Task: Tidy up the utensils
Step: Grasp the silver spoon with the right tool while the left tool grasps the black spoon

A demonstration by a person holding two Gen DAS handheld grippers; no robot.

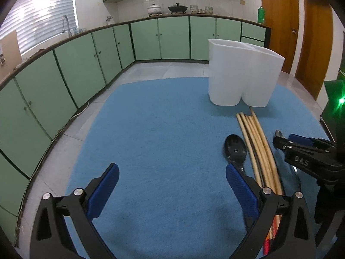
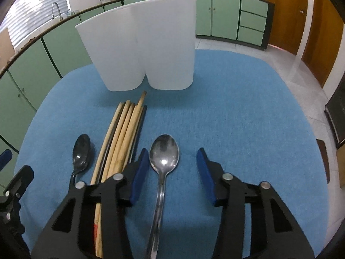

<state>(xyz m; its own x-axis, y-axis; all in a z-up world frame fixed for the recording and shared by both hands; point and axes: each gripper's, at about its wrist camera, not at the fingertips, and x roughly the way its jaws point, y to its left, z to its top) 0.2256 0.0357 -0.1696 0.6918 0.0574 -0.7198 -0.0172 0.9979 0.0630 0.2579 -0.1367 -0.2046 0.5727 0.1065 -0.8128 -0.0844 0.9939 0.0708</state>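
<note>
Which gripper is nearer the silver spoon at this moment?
Right. The right gripper straddles the silver spoon, its pads either side of the neck, not yet pressing. The left gripper hangs open over bare blue mat, beyond the black spoon and chopsticks.

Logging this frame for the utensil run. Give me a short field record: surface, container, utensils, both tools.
surface: blue mat
container: white two-compartment holder, upright, contents not visible
chopsticks: bundle of wooden chopsticks lying in front of the holder
black spoon: left of the chopsticks
metal spoon: right of the chopsticks, handle between the right tool's pads, not pressed
left tool: open, nothing between the pads
right tool: open, straddling the metal spoon
</note>
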